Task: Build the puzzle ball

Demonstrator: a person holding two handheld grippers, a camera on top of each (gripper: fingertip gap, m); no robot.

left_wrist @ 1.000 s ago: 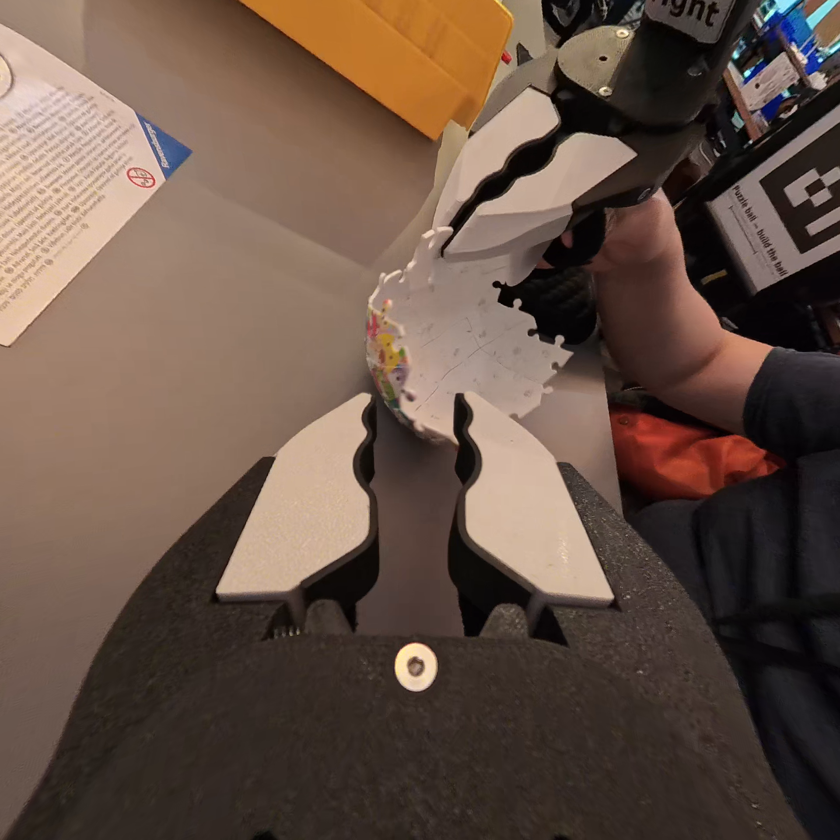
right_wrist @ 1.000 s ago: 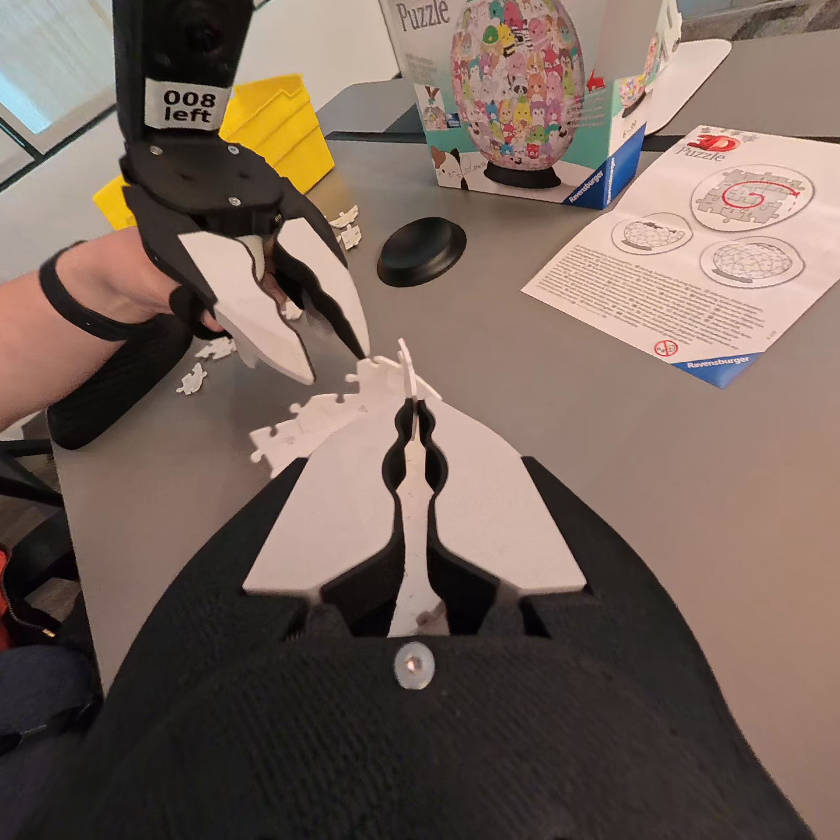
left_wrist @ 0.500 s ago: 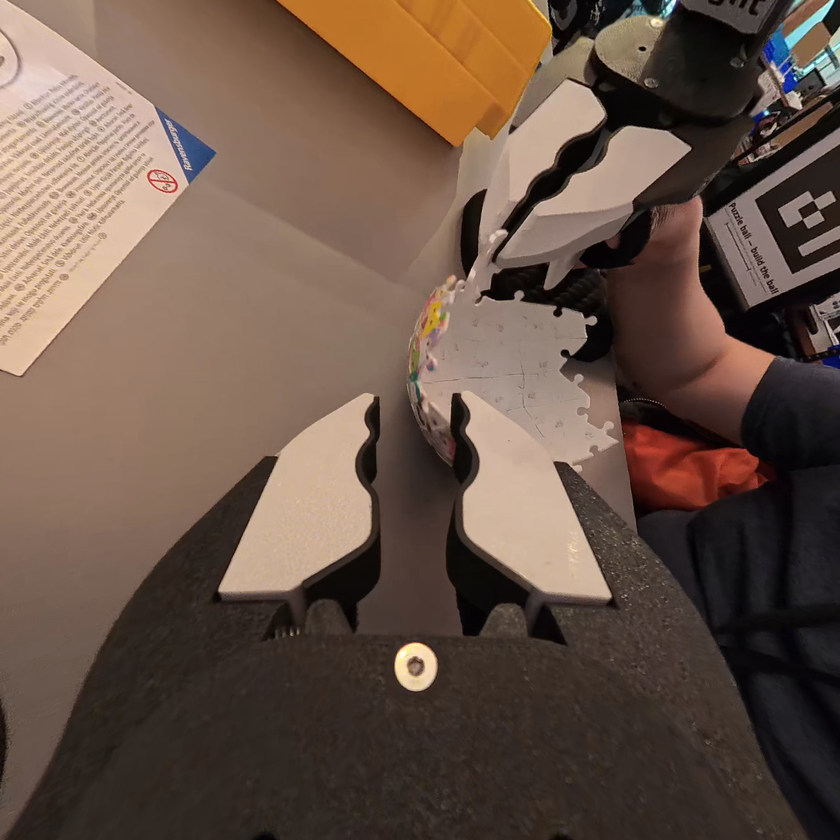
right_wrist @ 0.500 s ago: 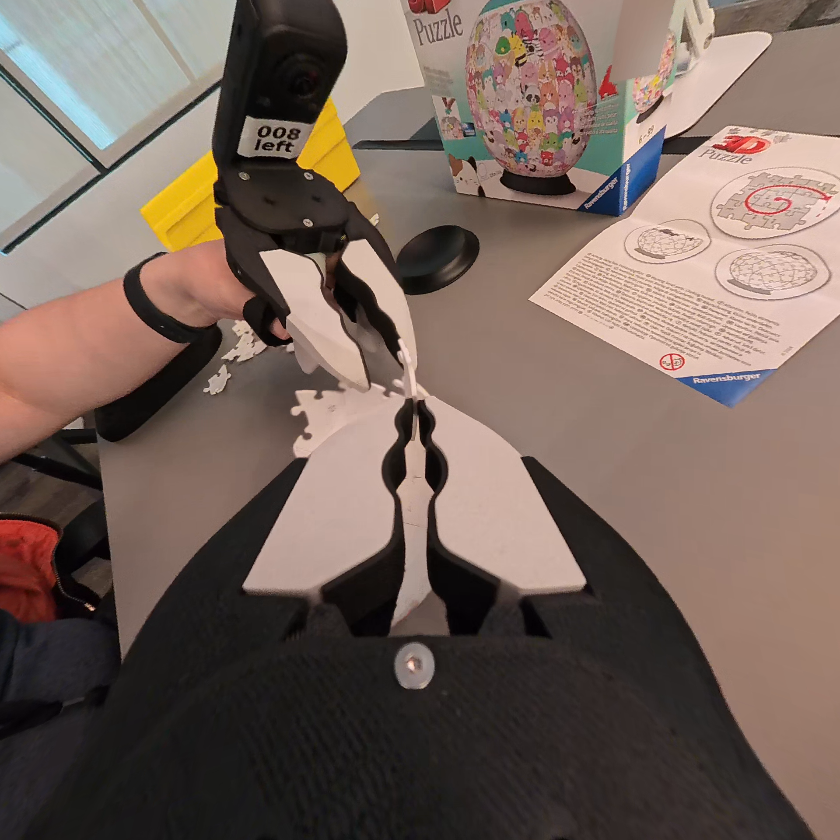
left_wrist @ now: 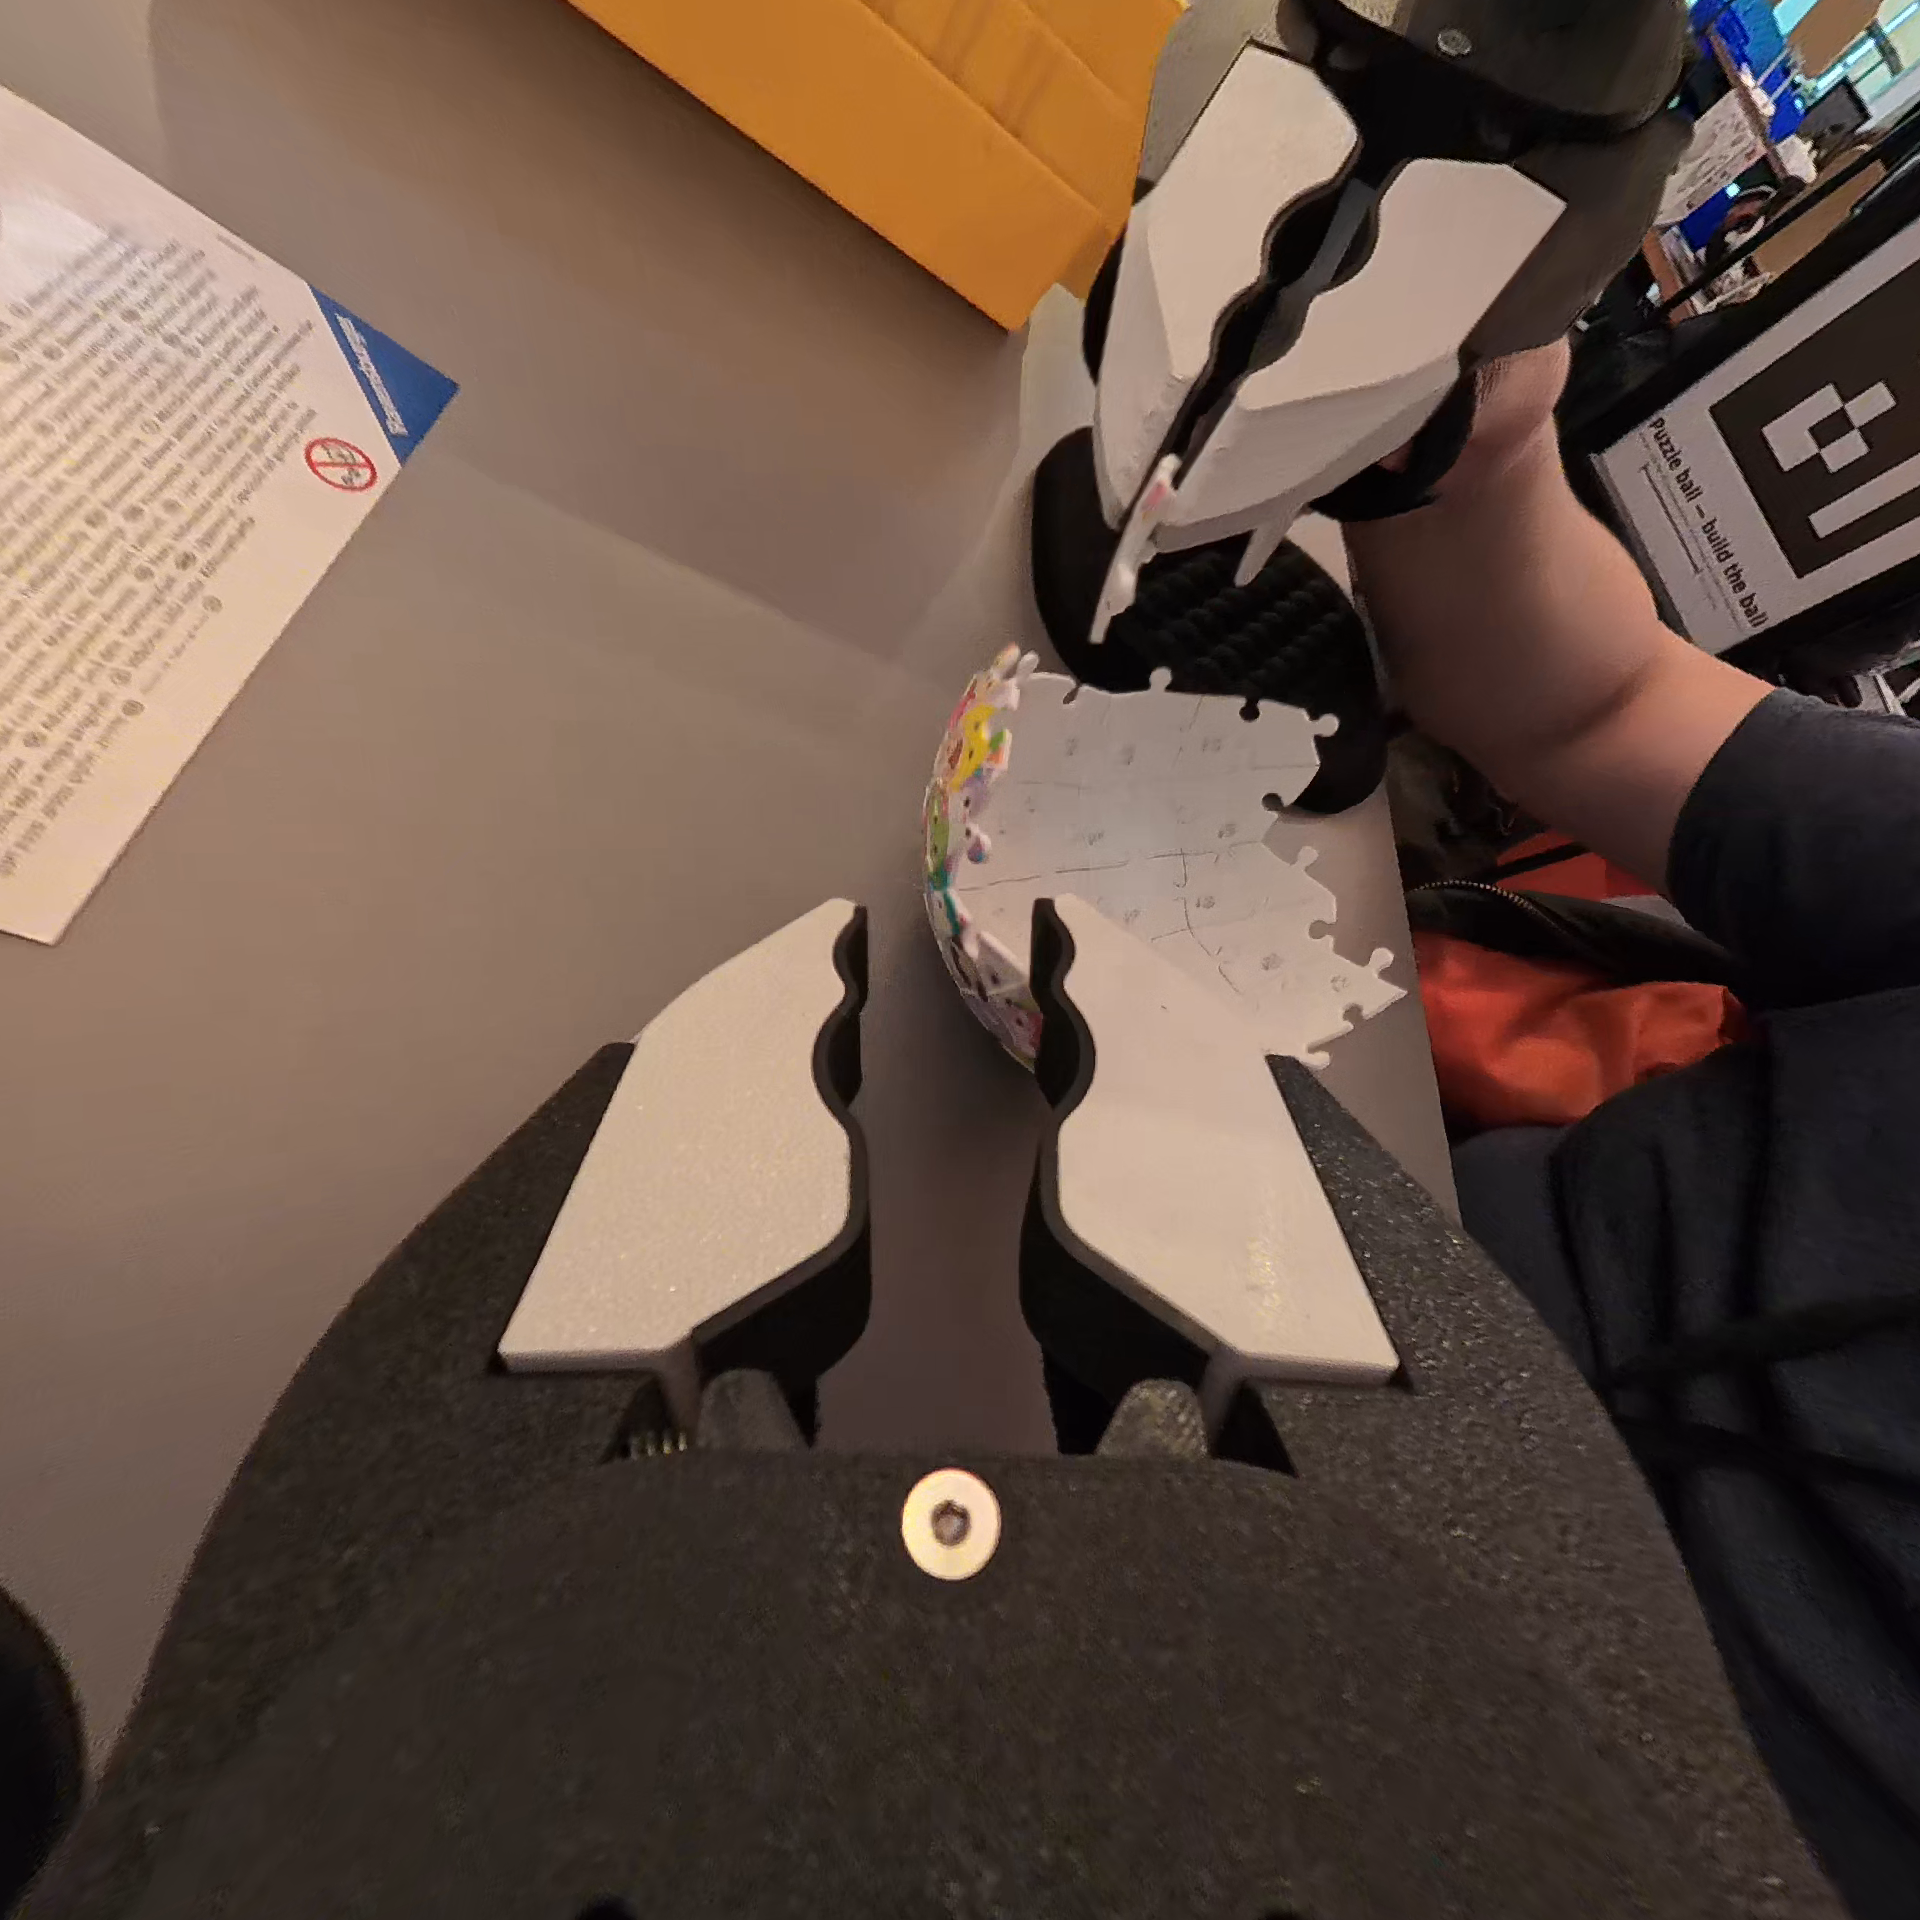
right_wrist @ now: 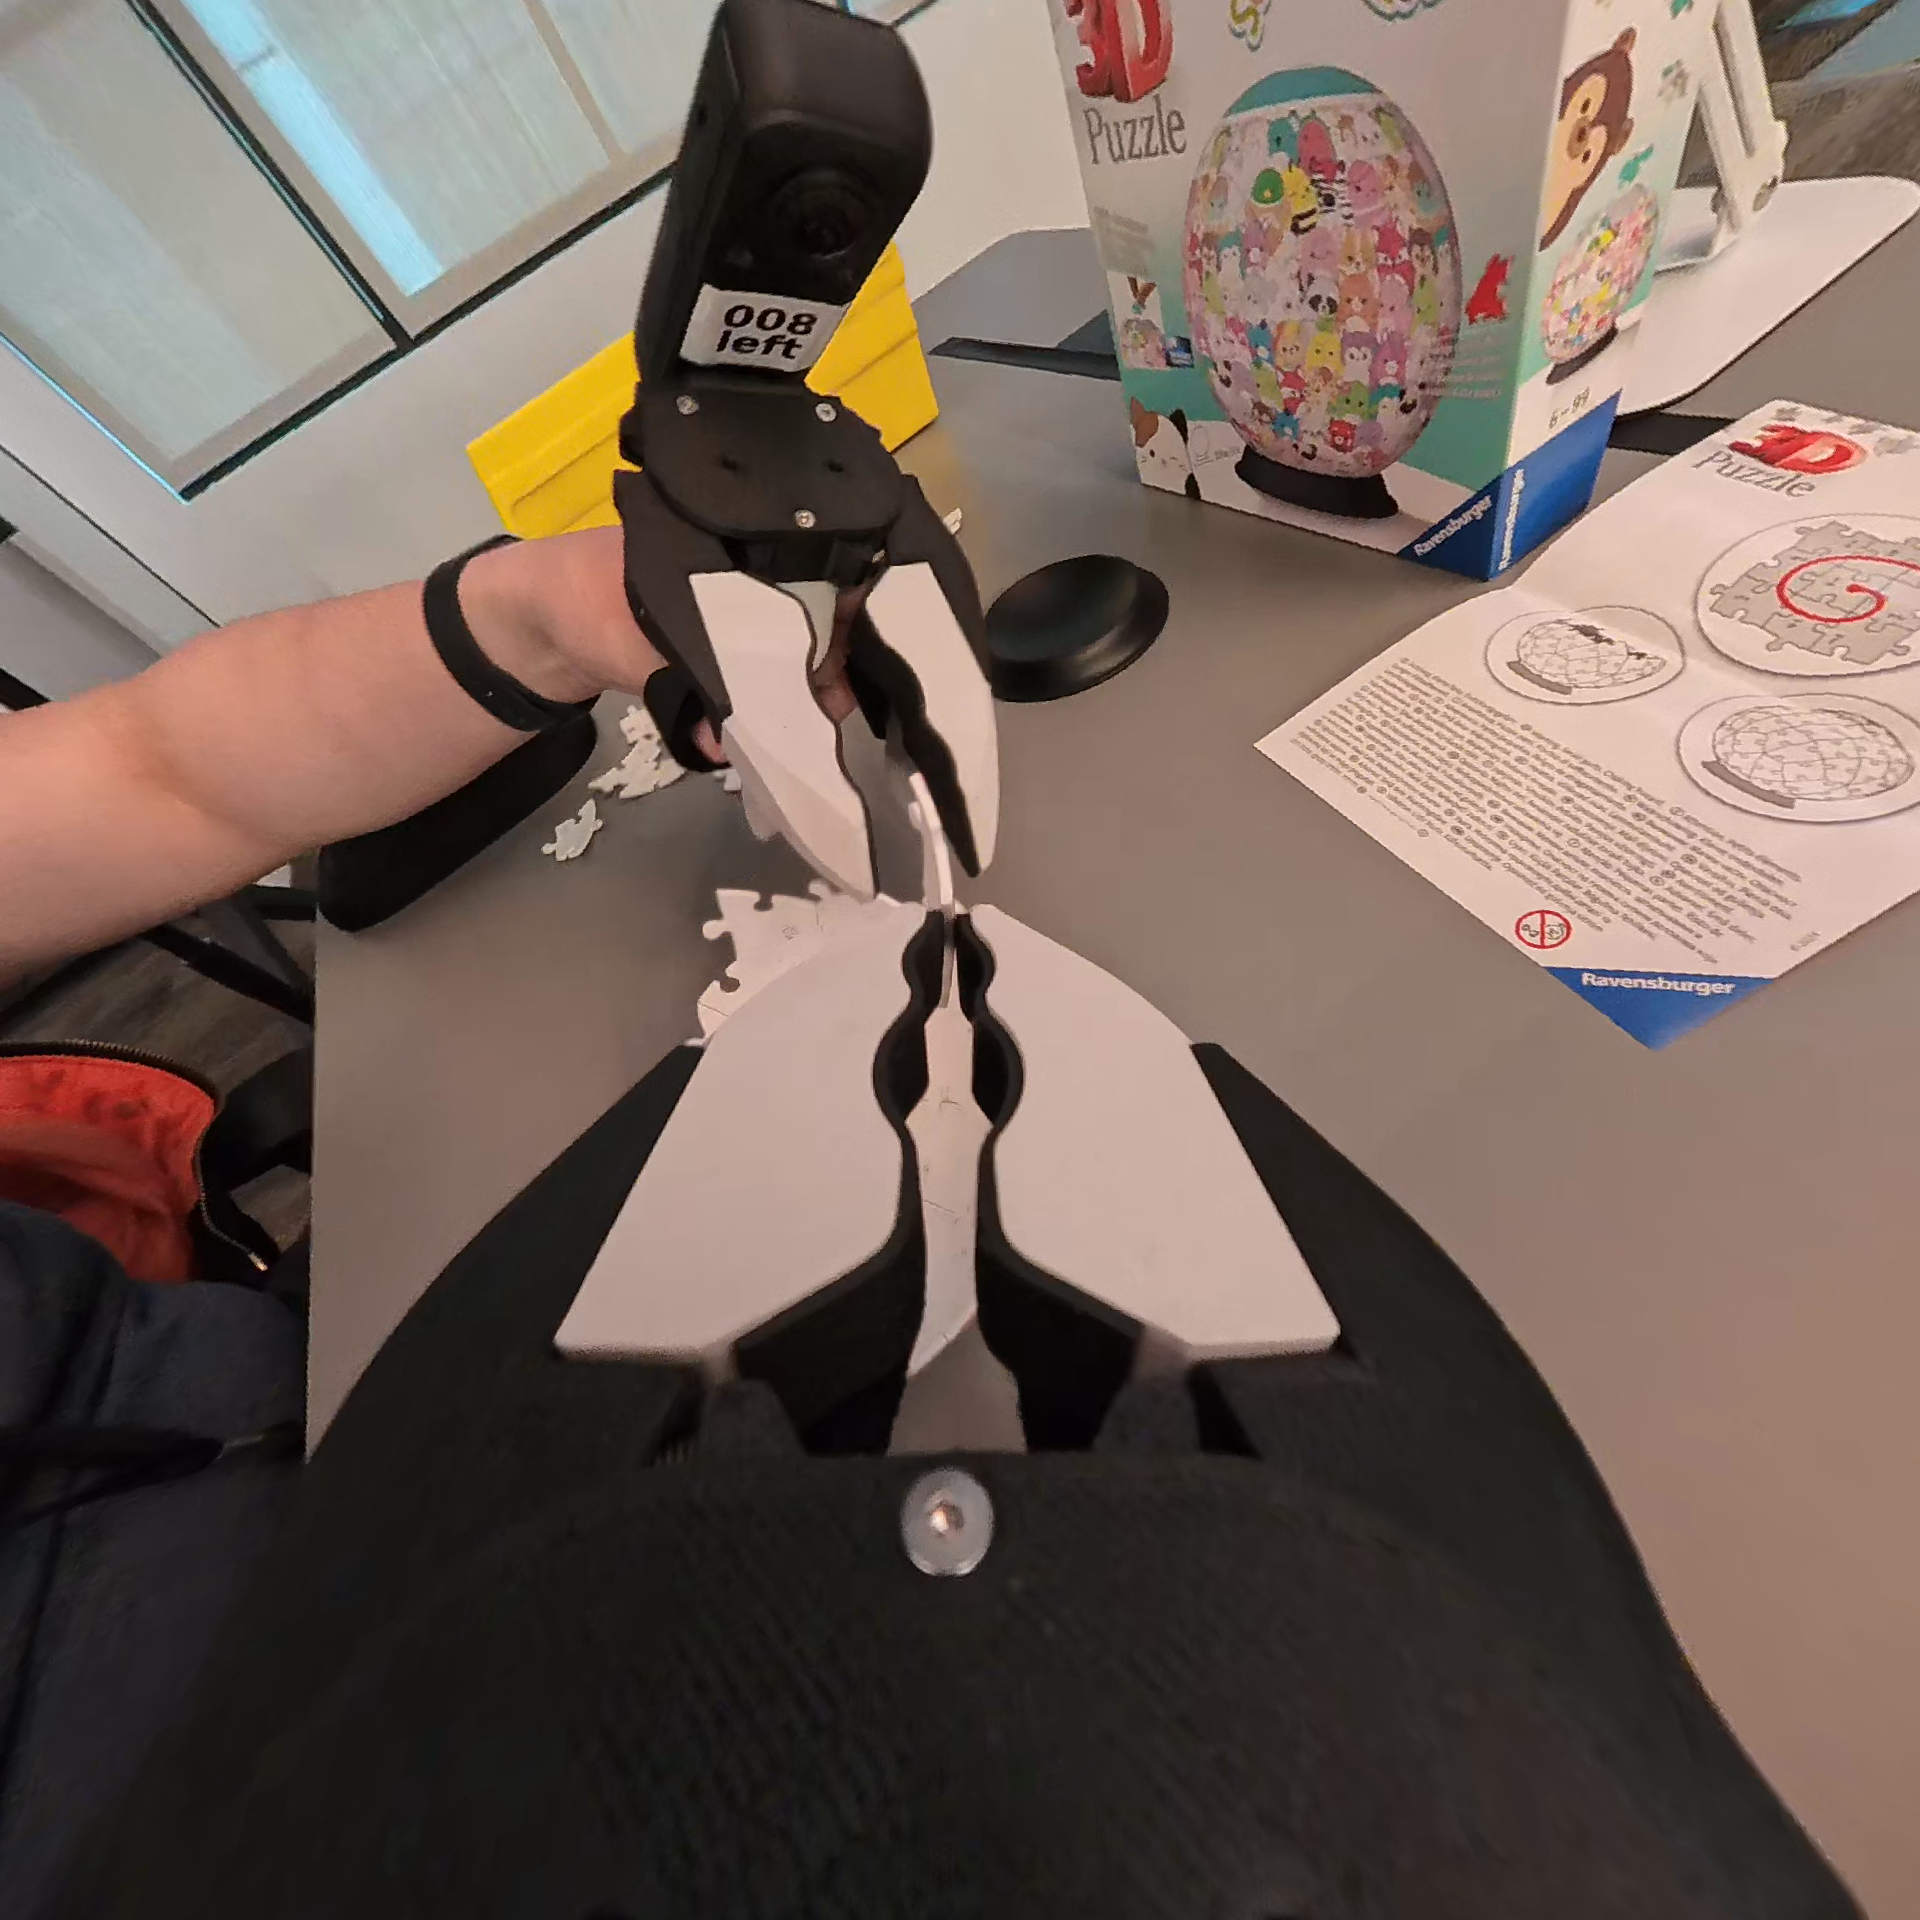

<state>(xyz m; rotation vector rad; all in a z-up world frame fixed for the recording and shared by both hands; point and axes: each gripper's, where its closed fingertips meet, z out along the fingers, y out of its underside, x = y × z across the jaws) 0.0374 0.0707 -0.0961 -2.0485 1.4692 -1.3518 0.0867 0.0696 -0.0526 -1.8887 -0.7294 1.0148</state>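
The partly built puzzle ball [left_wrist: 1132, 831] is a bowl-shaped shell, white inside and colourful outside. It lies tipped on its side on the grey table [left_wrist: 582, 790] near the edge. My left gripper [left_wrist: 945, 920] is open, and its right finger overlaps the shell's near rim. My right gripper [left_wrist: 1143, 509] is shut on a single puzzle piece [left_wrist: 1127, 561] a little above the shell's top rim. In the right wrist view the right gripper [right_wrist: 951, 914] pinches that piece [right_wrist: 935, 862] edge-on. The open left gripper [right_wrist: 920, 873] stands just behind it, over the shell [right_wrist: 779, 925].
An instruction sheet [right_wrist: 1662, 727] lies on the table, with the puzzle box [right_wrist: 1340, 270] and a black stand disc [right_wrist: 1081, 623] behind it. A yellow bin [left_wrist: 935, 135] is at the far side. Loose pieces [right_wrist: 623, 769] lie by the left hand. The table edge [left_wrist: 1423, 1039] runs close past the shell. My right fingertips sit around 7 centimeters from my left ones.
The right gripper has lifted off the shell's rim with one piece in it. The shell has tipped and now sits apart below. The left gripper stayed open beside it.
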